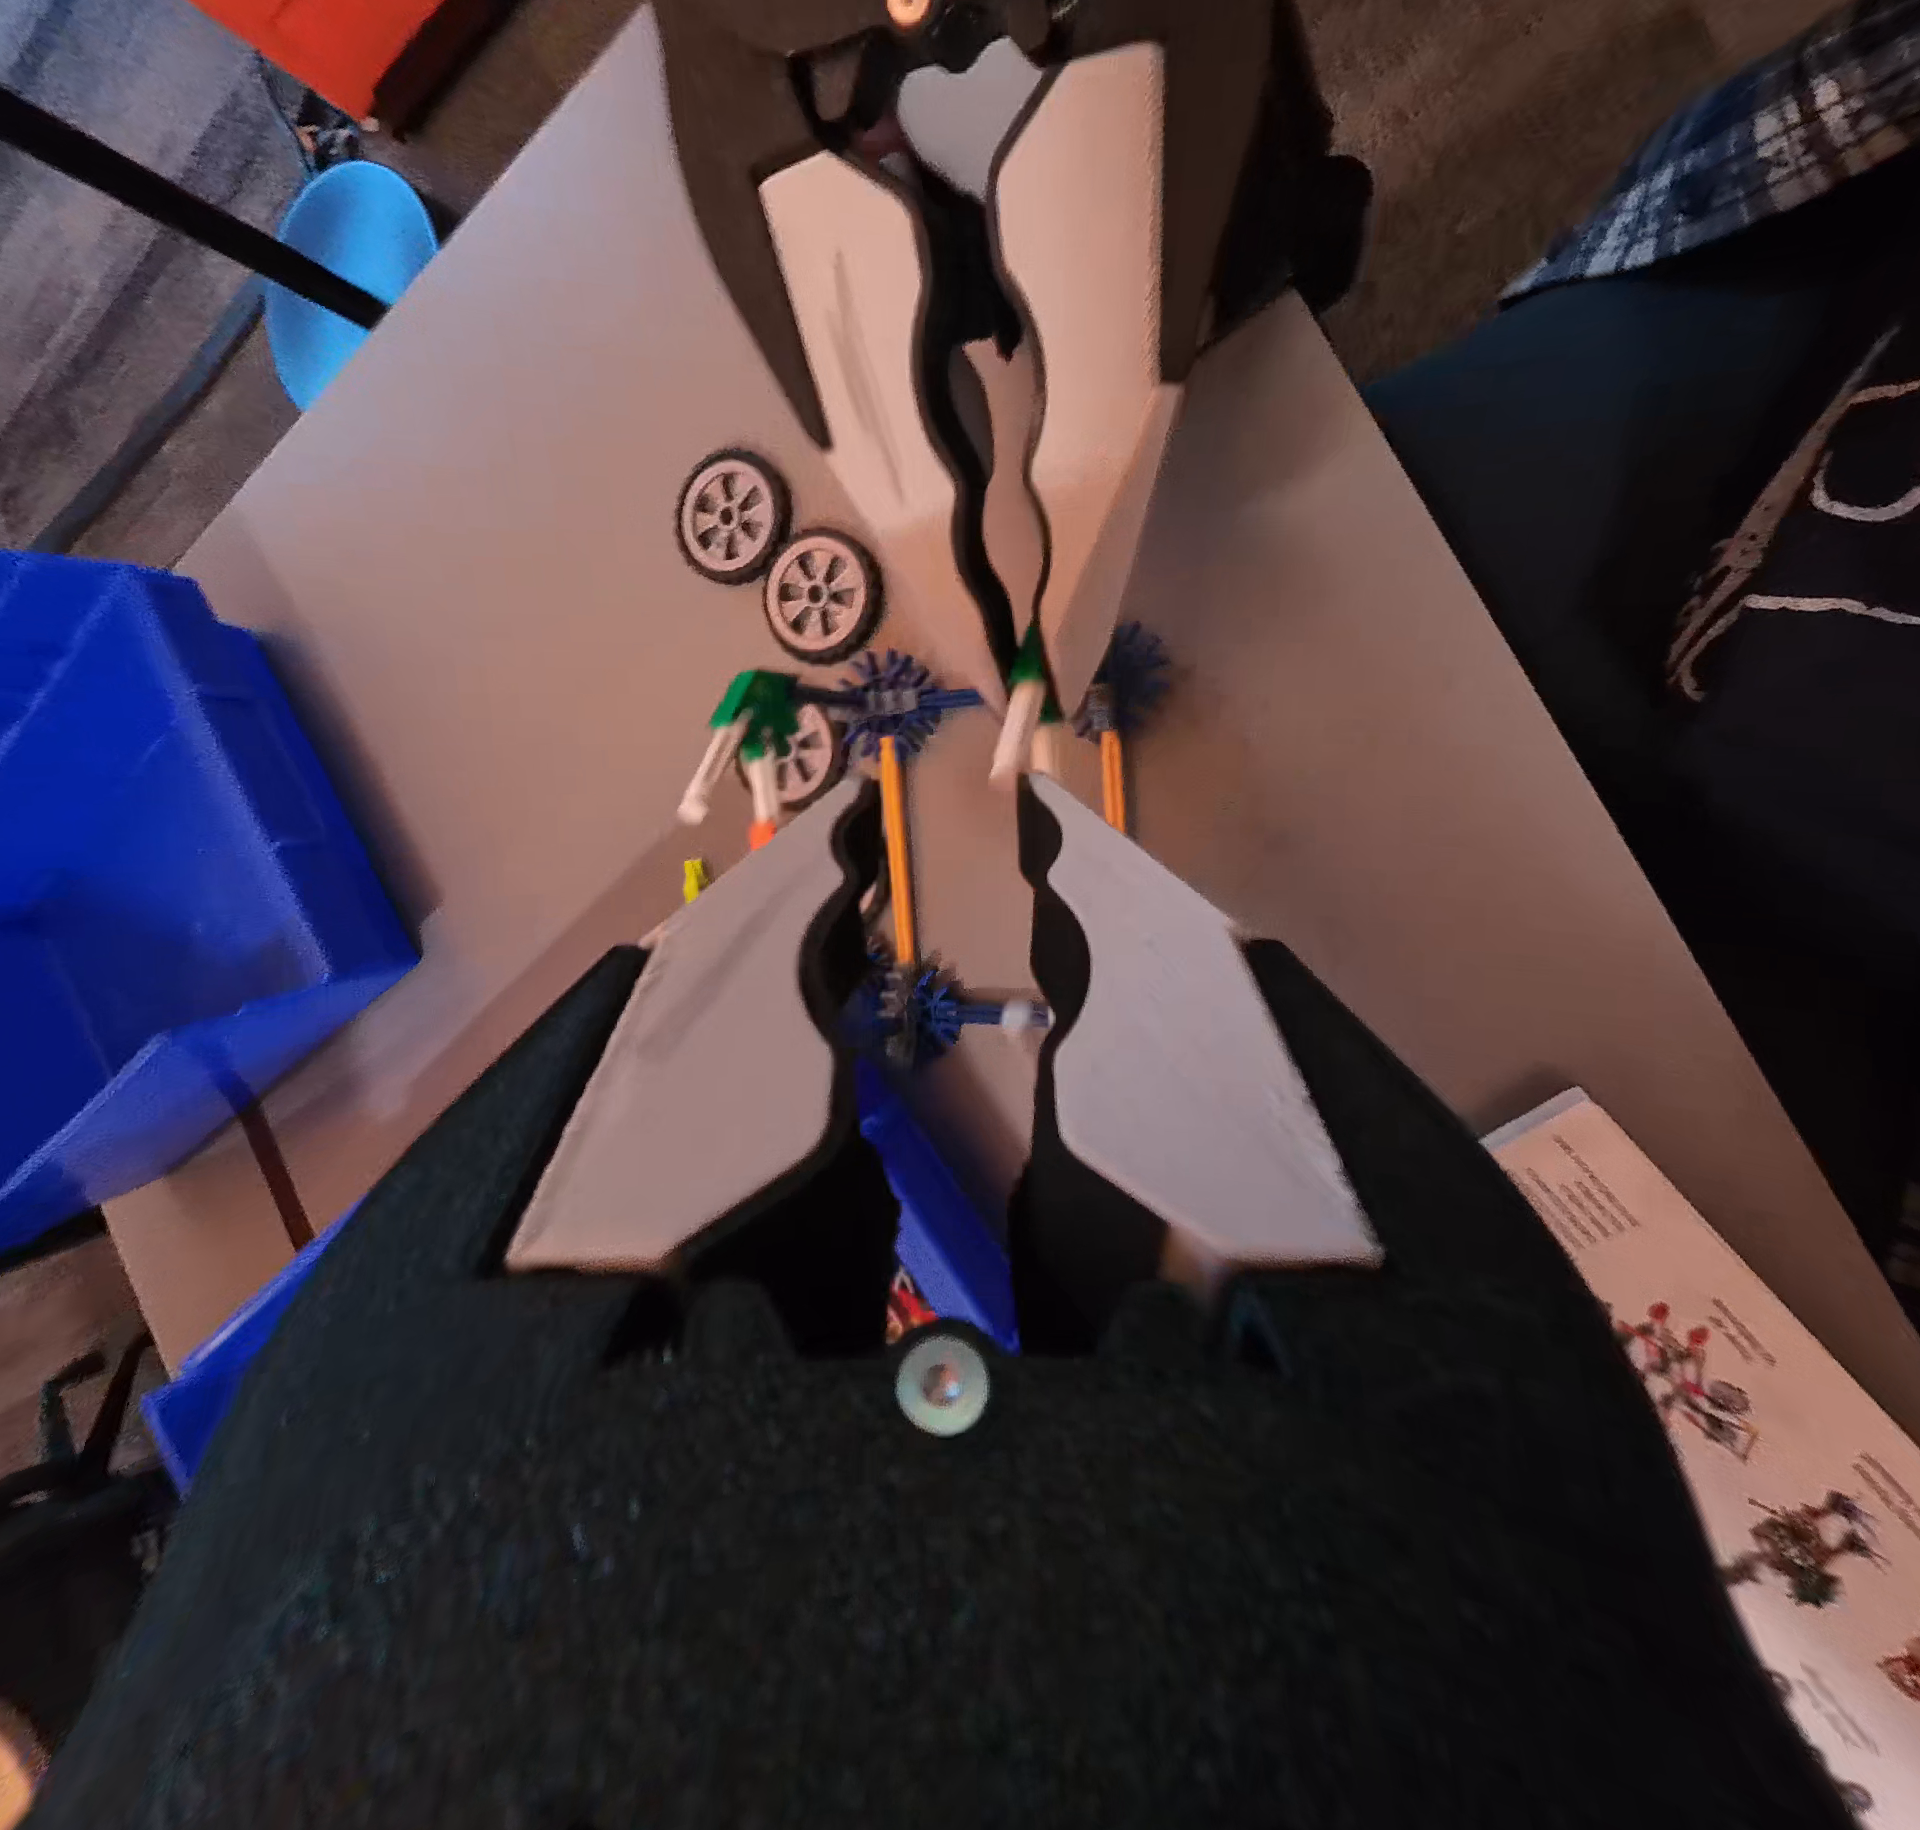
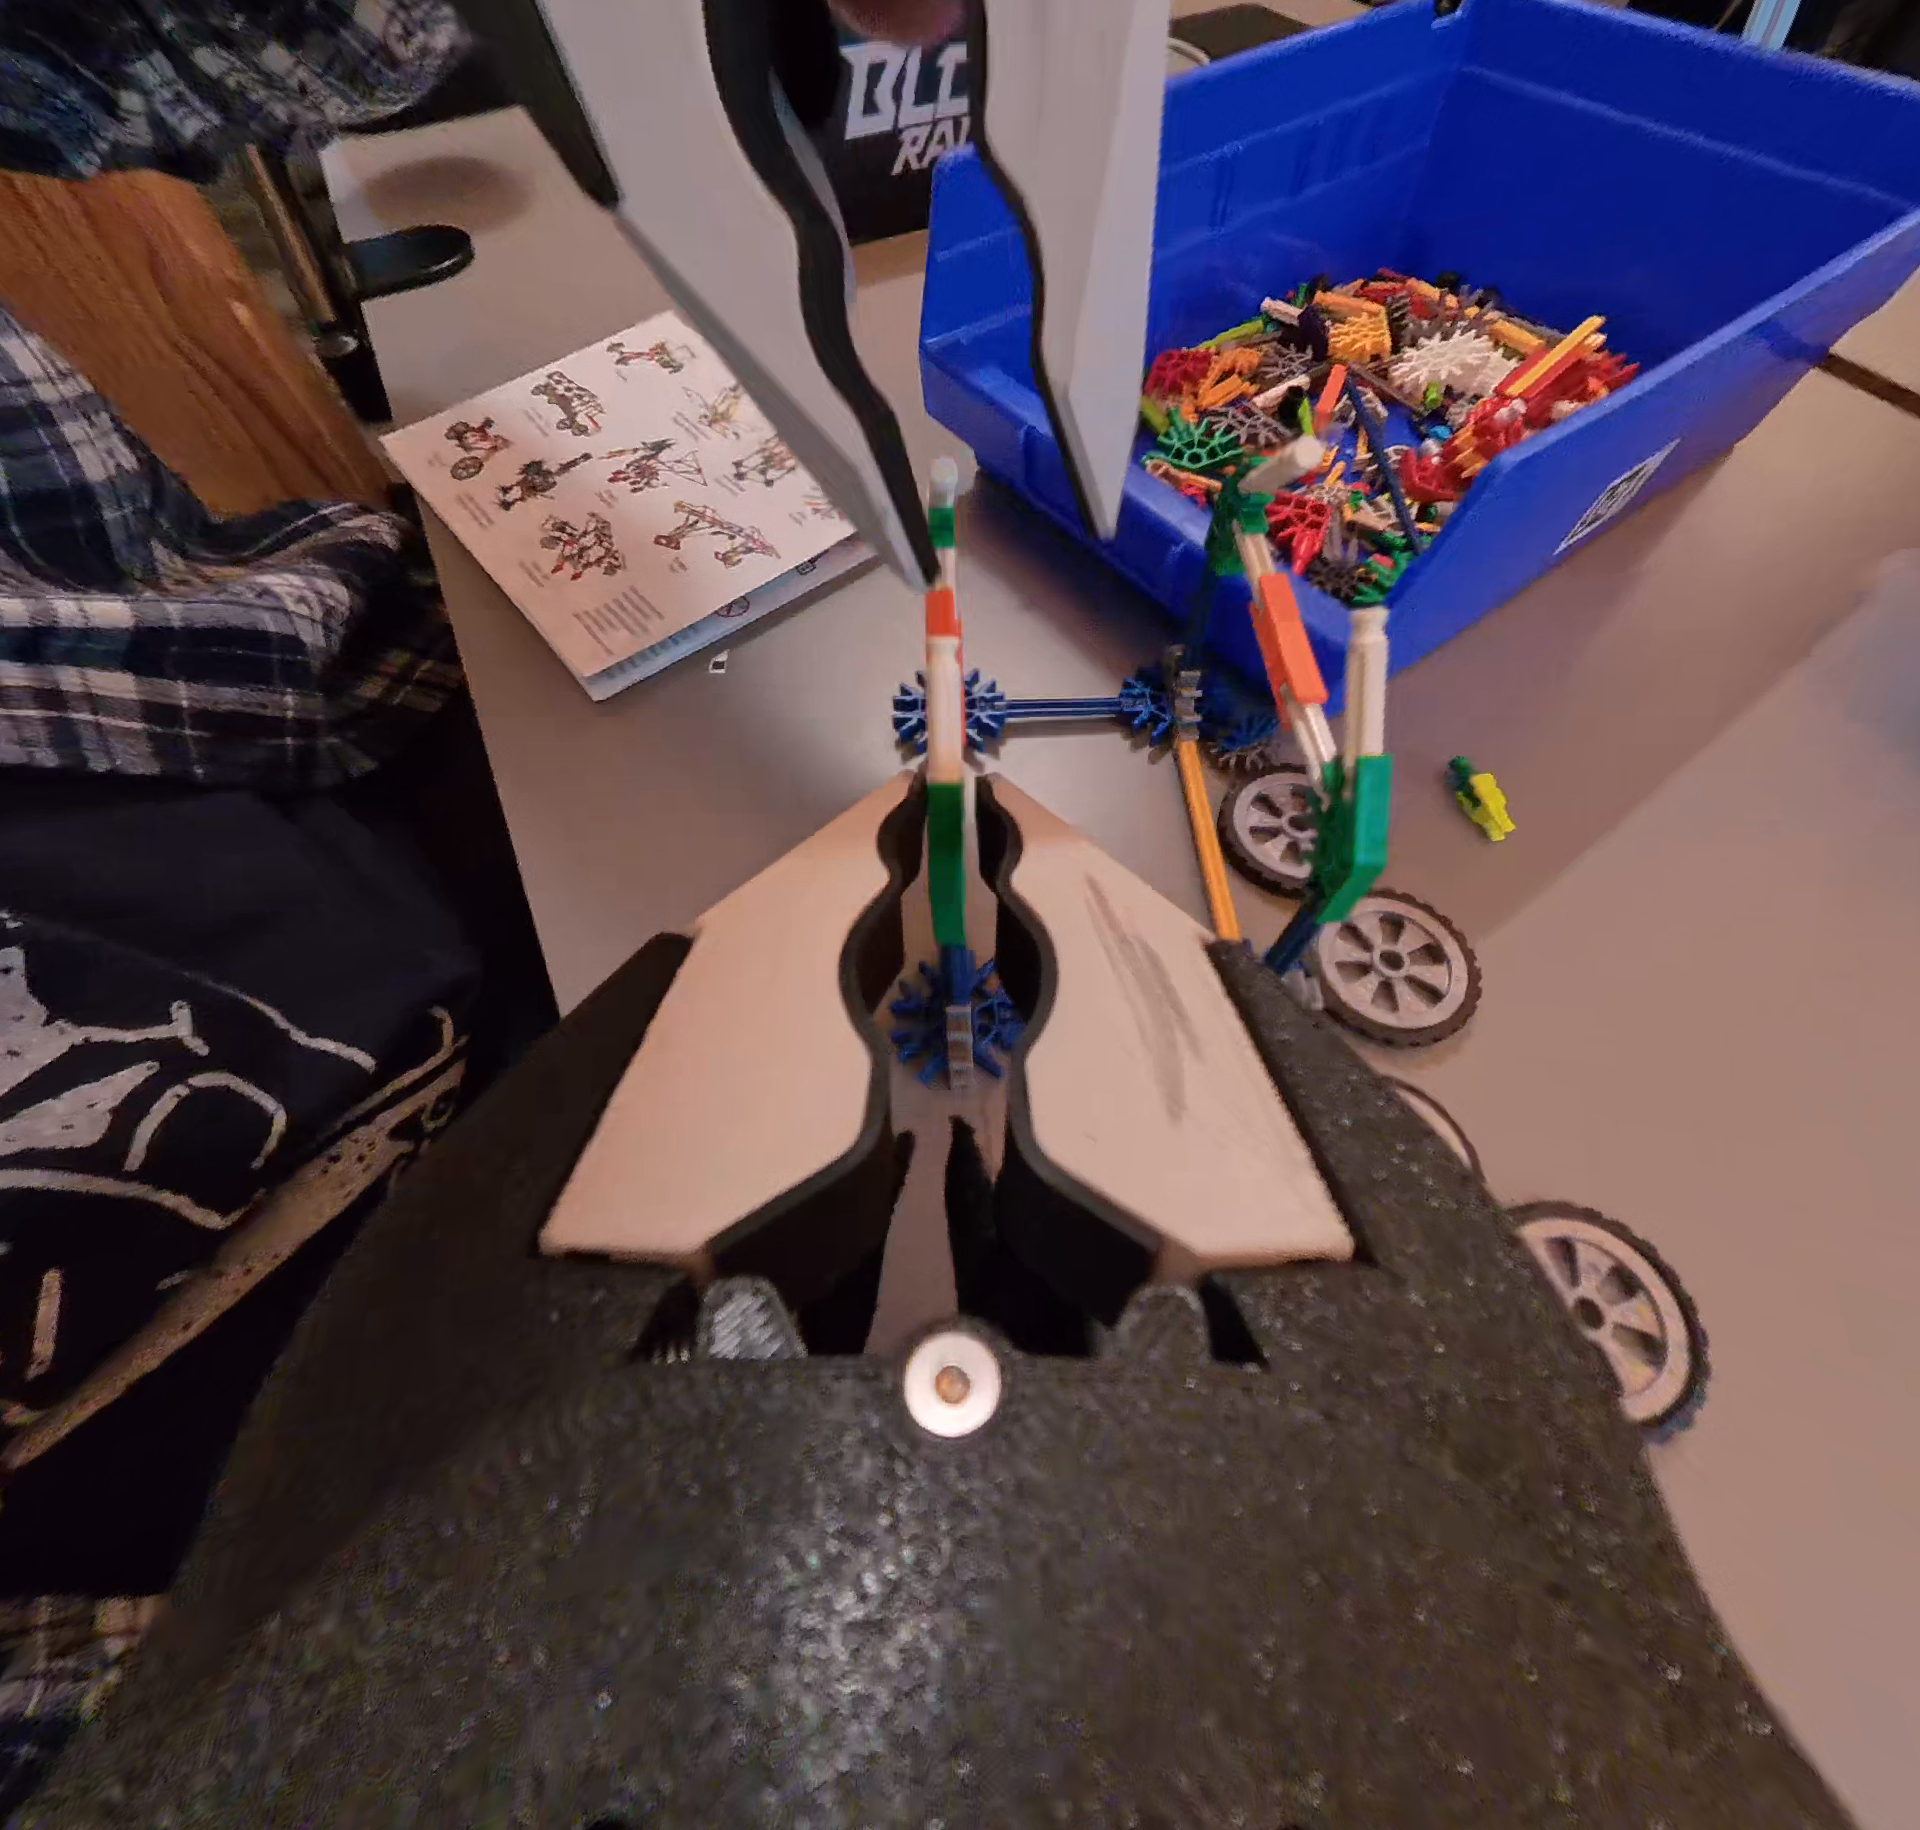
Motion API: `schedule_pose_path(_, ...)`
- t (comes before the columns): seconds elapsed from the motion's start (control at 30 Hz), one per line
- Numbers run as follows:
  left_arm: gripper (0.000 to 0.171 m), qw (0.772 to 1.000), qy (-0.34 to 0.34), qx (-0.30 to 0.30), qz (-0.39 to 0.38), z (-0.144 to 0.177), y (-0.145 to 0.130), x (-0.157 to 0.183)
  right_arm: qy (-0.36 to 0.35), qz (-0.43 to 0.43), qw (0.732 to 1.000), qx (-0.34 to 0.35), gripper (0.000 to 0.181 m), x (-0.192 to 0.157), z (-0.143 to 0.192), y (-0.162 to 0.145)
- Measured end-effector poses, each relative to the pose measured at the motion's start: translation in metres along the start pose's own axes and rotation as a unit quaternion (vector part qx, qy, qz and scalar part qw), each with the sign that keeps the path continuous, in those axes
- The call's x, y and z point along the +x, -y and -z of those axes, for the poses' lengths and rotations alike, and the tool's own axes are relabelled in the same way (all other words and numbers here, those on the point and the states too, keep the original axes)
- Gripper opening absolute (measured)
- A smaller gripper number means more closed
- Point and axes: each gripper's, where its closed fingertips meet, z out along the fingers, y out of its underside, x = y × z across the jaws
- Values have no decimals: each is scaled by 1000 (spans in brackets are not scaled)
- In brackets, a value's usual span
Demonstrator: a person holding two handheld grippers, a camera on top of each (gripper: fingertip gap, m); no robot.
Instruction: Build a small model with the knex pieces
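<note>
On grey table (image 2: pixel 665 845), R gripper (image 2: pixel 951 783) pinches rod-and-connector toy frame (image 2: pixel 943 845) by its green piece. L gripper (image 1: pixel 945 783) approx half open around frame, gripping nothing. Blue parts bin (image 2: pixel 1558 170) w/ loose wheels (image 2: pixel 1392 965) nearby.

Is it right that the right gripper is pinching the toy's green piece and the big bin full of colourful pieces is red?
Not quite. The bin full of colourful pieces is blue, not red, as the right wrist view shows. The rest holds: the right gripper is pinching the toy's green piece.
</note>
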Motion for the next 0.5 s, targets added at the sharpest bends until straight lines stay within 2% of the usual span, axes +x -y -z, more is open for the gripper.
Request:
schedule_pose_path(0.17, 25, 999, 6, 24, 44, 18, -15, 7, -10, -5, 1000, -14, 13, 4, 11, -3)
schedule_pose_path(0.37, 30, 996, 8, 27, 84, 15, -44, 19, -37, 5, 998, -45, 20, 2, 6, -10)
schedule_pose_path(0.43, 28, 995, 5, 32, 95, 11, -52, 22, -44, 10, 997, -55, 19, 1, 0, -13)
schedule_pose_path(0.5, 22, 994, 0, 42, 102, 7, -54, 24, -45, 16, 997, -57, 8, -1, -4, -14)
